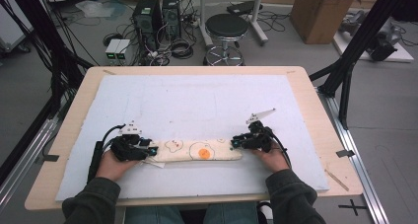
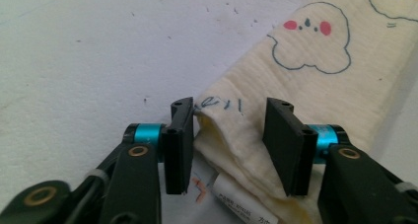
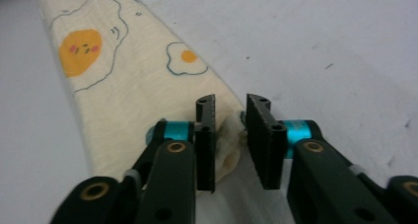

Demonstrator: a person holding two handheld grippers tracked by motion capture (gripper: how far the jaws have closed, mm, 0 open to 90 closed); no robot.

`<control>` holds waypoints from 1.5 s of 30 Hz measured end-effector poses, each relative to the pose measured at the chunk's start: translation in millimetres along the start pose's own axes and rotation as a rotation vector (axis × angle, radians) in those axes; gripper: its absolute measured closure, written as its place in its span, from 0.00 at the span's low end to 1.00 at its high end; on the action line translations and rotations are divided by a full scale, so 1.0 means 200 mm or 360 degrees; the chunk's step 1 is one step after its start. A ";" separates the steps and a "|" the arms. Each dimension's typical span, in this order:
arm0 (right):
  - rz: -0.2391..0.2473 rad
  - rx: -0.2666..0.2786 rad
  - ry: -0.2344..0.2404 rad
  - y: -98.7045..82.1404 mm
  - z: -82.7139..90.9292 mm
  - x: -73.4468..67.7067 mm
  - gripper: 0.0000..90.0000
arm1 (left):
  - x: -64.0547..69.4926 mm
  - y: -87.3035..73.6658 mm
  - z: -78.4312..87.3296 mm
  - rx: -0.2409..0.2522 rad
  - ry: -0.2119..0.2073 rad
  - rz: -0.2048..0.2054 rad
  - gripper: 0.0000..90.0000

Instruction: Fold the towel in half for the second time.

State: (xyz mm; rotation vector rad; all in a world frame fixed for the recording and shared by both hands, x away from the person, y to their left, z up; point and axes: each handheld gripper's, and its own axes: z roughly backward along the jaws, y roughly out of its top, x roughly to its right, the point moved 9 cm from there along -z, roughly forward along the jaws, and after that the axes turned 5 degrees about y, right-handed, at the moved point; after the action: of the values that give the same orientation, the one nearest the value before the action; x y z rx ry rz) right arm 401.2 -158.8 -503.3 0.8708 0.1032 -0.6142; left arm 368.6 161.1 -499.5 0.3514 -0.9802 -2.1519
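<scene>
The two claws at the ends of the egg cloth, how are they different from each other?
The left claw stands wide, with a thick folded end of the cloth and a white label between its jaws; the right claw has a narrow gap with just a small bunched corner inside. The left claw sits by a cloud drawing with pink cheeks, the right claw by a small fried egg. Both lie low on the white board, each at one end of the cloth.

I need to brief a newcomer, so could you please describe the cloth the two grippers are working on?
On the white foam board covering the wooden table, near the person's edge, lies a folded cream cloth. It stretches as a long strip between both grippers, printed with cartoon fried eggs.
</scene>
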 end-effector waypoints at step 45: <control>0.0016 0.0005 -0.0285 0.36 0.01 0.29 0.93 | -0.30 0.28 -0.17 0.0126 0.0349 0.0164 0.92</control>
State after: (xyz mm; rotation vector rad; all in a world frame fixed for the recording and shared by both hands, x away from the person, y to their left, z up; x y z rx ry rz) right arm 488.1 -153.0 -472.5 0.8154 -0.0636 -0.6804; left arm 455.9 162.0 -484.2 0.5508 -0.9381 -1.9392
